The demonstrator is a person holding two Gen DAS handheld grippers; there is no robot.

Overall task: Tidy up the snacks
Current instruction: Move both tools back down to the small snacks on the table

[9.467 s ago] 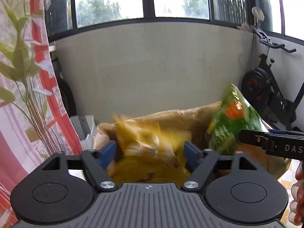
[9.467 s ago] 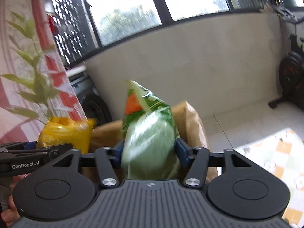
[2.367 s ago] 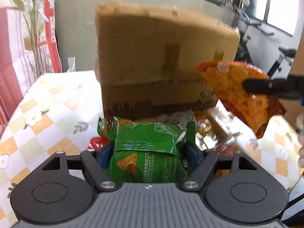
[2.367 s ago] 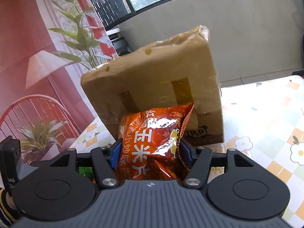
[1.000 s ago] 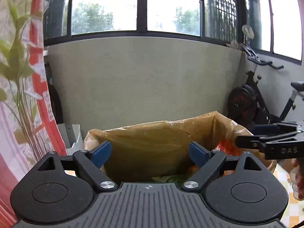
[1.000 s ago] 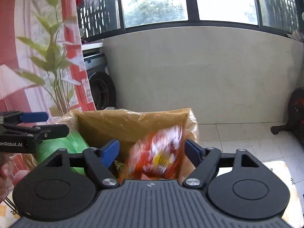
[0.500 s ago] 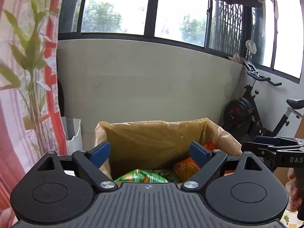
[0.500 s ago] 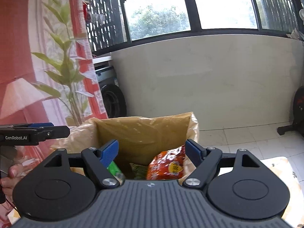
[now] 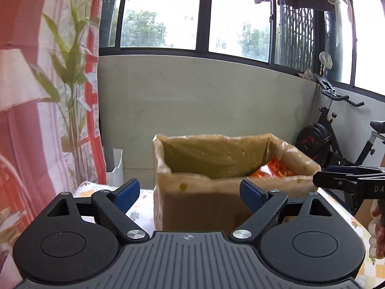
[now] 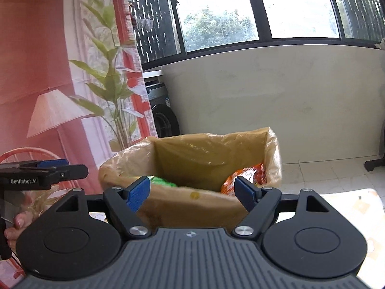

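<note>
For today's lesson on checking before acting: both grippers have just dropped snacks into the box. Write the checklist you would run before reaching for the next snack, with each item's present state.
1. Left gripper empty, fingers apart: ok.
2. Right gripper empty, fingers apart: ok.
3. Orange snack bag inside the cardboard box: ok.
4. Green snack bag inside the box: ok, only its top edge shows.
5. Box upright on the table, opening unobstructed: ok.
6. Next snack located: cannot tell, none shows outside the box in either view.
</note>
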